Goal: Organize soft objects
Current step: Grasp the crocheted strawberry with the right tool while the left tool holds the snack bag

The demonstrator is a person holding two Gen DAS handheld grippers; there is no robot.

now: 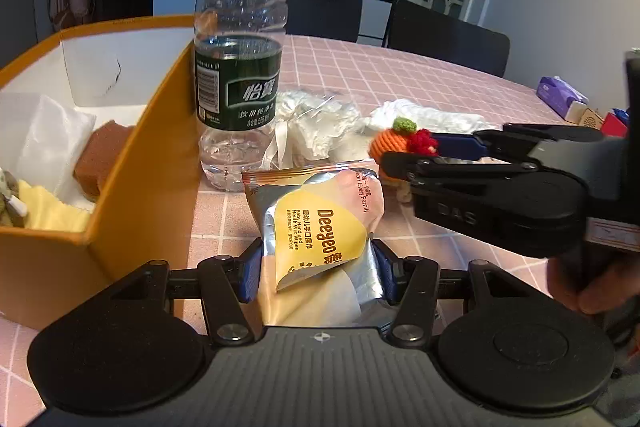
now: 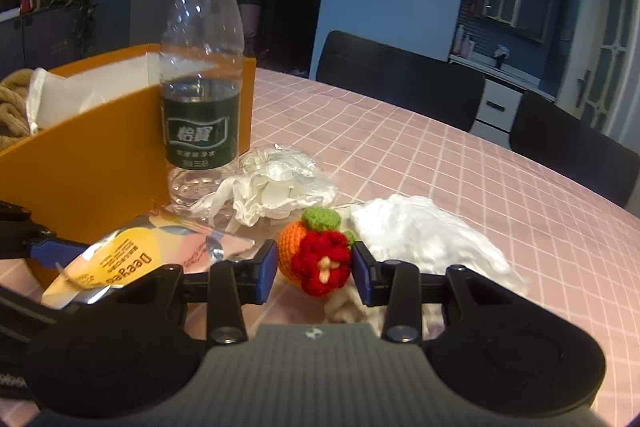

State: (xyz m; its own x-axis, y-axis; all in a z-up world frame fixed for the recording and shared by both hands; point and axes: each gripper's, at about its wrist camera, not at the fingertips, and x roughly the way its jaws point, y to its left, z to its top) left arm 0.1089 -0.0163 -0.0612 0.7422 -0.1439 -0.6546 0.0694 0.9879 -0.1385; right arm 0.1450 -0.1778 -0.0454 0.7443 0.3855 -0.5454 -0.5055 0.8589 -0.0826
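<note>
A pink checked table (image 2: 460,163) carries everything. At its left stands an orange box (image 1: 132,195), white inside, holding a brown block (image 1: 102,157), white paper and a yellow cloth (image 1: 48,211). A water bottle (image 1: 238,67) stands upright just beside the box's right wall. Behind it lie a crumpled clear bag (image 2: 276,187) and, further right, a white cloth (image 2: 424,239). The left gripper (image 1: 318,265) has its blue pads pressed on both sides of a wet wipes pack (image 1: 320,227), gripping it just beside the box. The right gripper (image 2: 314,269) straddles a crocheted toy (image 2: 320,255), orange with a red flower; a gap shows at the left pad, so its jaws stand open.
</note>
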